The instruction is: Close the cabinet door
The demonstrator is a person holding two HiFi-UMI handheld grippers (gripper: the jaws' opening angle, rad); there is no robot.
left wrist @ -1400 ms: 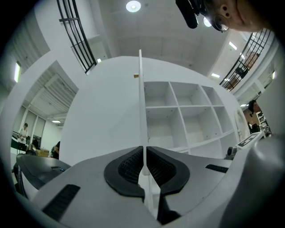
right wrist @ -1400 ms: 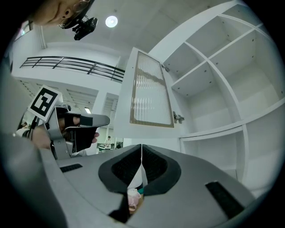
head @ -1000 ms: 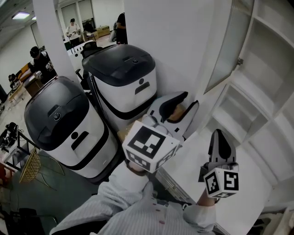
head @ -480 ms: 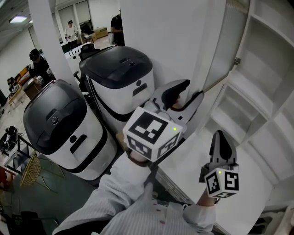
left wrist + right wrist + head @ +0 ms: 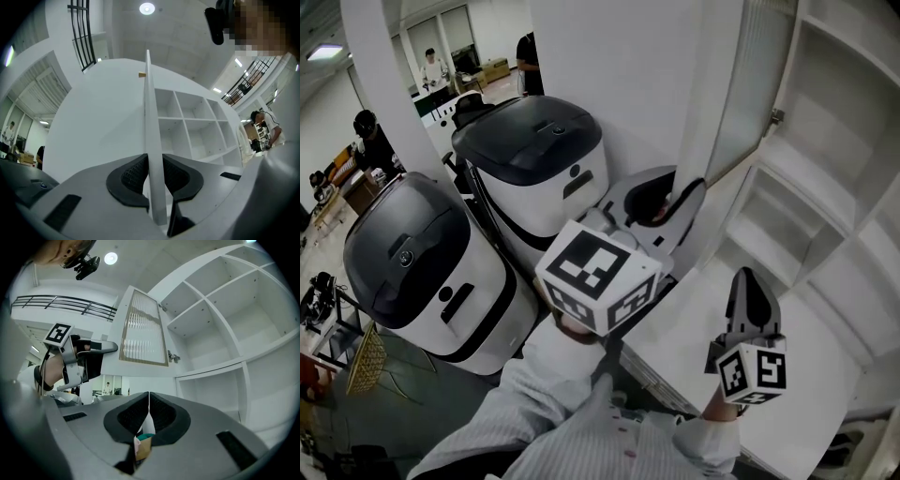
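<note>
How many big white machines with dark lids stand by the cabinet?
2: the far machine at upper centre, the near machine lower left of it. More could be hidden off-frame.

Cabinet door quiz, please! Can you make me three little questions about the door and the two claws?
1. True or false: the cabinet door is fully shut.
2. What is between the jaws of the left claw? A: a cup. B: the cabinet door's edge. C: nothing.
3. In one word, are the jaws of the right claw apart or together?

Key
1. False. It stands wide open from the shelves.
2. B. The left claw's jaws are closing on that edge.
3. Together, with nothing gripped.
</note>
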